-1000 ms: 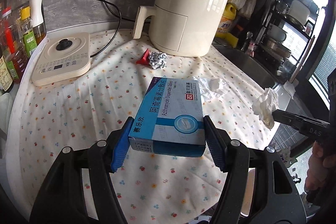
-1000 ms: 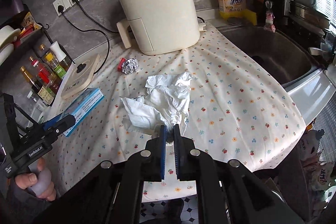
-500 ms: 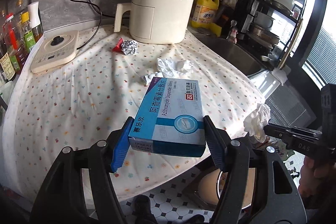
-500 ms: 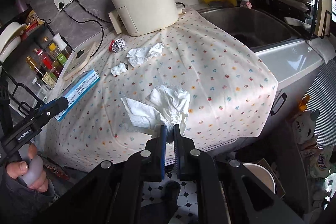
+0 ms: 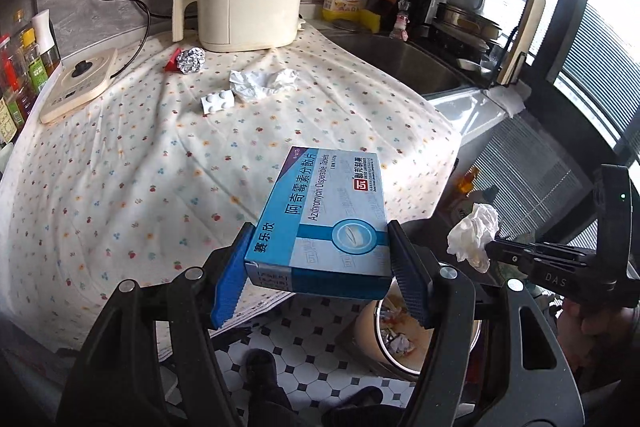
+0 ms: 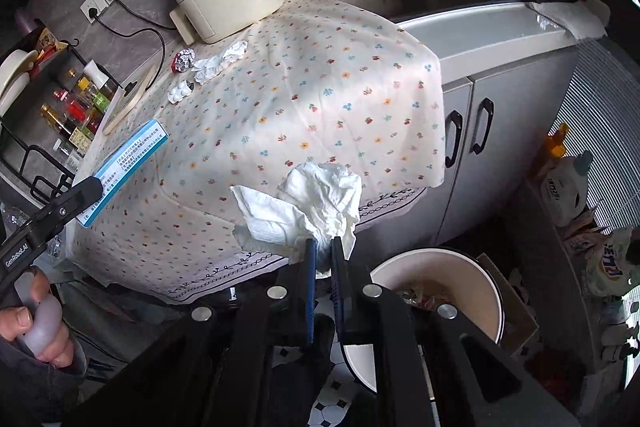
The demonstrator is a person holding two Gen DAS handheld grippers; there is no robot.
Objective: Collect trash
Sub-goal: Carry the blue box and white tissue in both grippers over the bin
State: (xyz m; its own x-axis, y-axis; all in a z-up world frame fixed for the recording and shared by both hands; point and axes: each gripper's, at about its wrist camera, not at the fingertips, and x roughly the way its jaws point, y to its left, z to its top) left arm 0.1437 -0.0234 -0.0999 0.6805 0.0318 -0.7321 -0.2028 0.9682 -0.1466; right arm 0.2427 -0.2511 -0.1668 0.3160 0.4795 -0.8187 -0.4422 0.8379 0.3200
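Right wrist view: my right gripper [image 6: 323, 263], clamped on crumpled white tissue [image 6: 316, 203], hung left of the round cream bin [image 6: 436, 291] below; left gripper [image 5: 320, 267] gripped the blue medicine box [image 5: 320, 223].

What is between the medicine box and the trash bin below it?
Nothing visible. The medicine box, held in the left tool, hangs past the edge of the tablecloth. The open trash bin is on the floor just beneath it, with only air between.
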